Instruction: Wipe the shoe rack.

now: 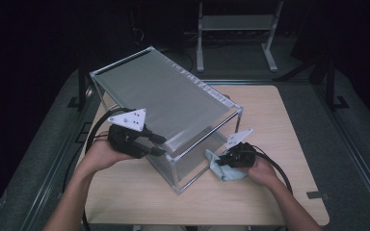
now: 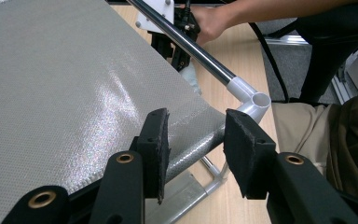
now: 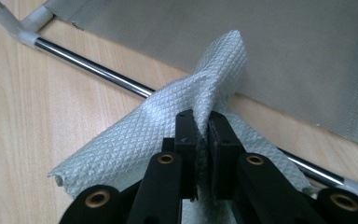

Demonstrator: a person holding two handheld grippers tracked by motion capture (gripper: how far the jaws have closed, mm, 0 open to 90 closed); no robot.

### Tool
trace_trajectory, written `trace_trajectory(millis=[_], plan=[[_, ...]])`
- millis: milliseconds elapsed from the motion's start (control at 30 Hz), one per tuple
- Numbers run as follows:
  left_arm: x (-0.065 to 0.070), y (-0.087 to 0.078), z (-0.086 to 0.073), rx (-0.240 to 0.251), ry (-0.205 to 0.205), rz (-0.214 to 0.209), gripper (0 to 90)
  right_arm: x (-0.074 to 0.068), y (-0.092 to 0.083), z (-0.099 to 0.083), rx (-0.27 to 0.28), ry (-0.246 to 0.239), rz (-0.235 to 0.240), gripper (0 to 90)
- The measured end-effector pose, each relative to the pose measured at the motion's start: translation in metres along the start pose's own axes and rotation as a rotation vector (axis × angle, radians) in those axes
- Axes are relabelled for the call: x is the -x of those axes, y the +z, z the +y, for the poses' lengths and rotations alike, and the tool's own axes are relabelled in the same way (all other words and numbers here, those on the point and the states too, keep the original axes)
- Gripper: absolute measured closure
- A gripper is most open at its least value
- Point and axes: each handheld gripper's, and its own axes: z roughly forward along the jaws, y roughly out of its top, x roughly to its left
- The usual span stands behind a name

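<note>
A metal-tube rack (image 1: 164,96) with grey mesh shelves stands at an angle on the wooden table (image 1: 279,125). My left gripper (image 1: 160,145) is at the top shelf's near corner. In the left gripper view its jaws (image 2: 196,144) stand wide apart, with the mesh-wrapped edge tube (image 2: 191,151) running behind the gap towards the white corner joint (image 2: 254,100); I see no pad pressing. My right gripper (image 1: 221,162) is low at the rack's near right side, shut (image 3: 203,126) on a pale quilted cloth (image 3: 135,140) that drapes over the bottom chrome tube (image 3: 88,67).
The rack's lower mesh shelf (image 3: 284,56) lies just beyond the cloth. A bare stretch of table spreads right of the rack, and dark floor surrounds it. A grey metal stand (image 1: 236,29) is on the floor behind. Cables trail from both grippers towards the near edge.
</note>
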Motion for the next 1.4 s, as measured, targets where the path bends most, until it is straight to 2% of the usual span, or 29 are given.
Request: trace_trajectory(millis=[100,167,333,467,533,633,700,800,867,900,933,967,1033,1100,1167,1233,1333,1400], plan=[[0.0,0.0,0.0,0.001,-0.001,0.0,59.8,-0.006,0.006,0.004,-0.002,-0.024,0.013,83.6],[0.0,0.0,0.0,0.001,-0.001,0.0,59.9,-0.004,0.004,0.003,-0.005,-0.02,0.01,83.7],[0.0,0.0,0.0,0.0,0.001,-0.002,59.8,0.012,-0.009,-0.011,-0.005,0.039,-0.055,83.6],[-0.001,-0.001,-0.001,0.003,0.0,-0.003,59.9,0.007,-0.002,-0.005,0.003,0.022,-0.04,83.7],[-0.001,-0.001,-0.001,0.002,0.001,-0.001,59.8,0.009,-0.003,-0.006,-0.001,0.023,-0.042,83.7],[0.0,-0.001,-0.001,0.001,-0.001,0.0,59.8,0.019,-0.012,-0.015,-0.003,0.062,-0.096,83.7],[-0.001,-0.001,-0.001,0.001,0.0,-0.004,59.8,0.021,-0.014,-0.017,0.001,0.076,-0.105,83.7],[-0.002,-0.001,-0.001,0.002,0.0,-0.004,59.8,0.014,-0.006,-0.011,0.009,0.043,-0.08,83.7],[-0.001,-0.001,-0.001,0.0,-0.001,0.001,59.8,0.013,-0.005,-0.009,0.005,0.037,-0.081,83.7],[-0.001,-0.001,-0.001,0.0,-0.001,0.001,59.7,0.019,-0.01,-0.013,-0.001,0.06,-0.106,83.7],[-0.001,-0.001,-0.001,0.0,0.0,0.002,59.7,0.019,-0.01,-0.013,-0.001,0.06,-0.106,83.7],[-0.001,-0.001,-0.001,-0.001,0.001,0.001,59.7,0.026,-0.016,-0.02,0.0,0.093,-0.149,83.7],[-0.002,-0.001,-0.001,0.001,0.0,-0.002,59.8,0.028,-0.017,-0.021,0.001,0.099,-0.155,83.8],[-0.002,-0.001,-0.001,0.005,-0.001,-0.005,59.7,0.026,-0.014,-0.019,0.009,0.093,-0.147,83.8],[-0.002,0.0,-0.001,0.007,-0.004,-0.005,59.7,0.019,-0.008,-0.014,0.032,0.076,-0.101,83.7],[-0.002,-0.001,-0.002,0.006,-0.003,-0.005,59.7,0.011,-0.003,-0.008,0.022,0.036,-0.064,83.6],[-0.002,-0.001,-0.001,0.005,-0.003,-0.003,59.7,0.011,-0.005,-0.008,0.016,0.033,-0.064,83.6],[-0.002,-0.001,-0.002,0.008,-0.004,-0.002,59.7,0.008,-0.012,-0.008,0.023,0.053,-0.052,83.6]])
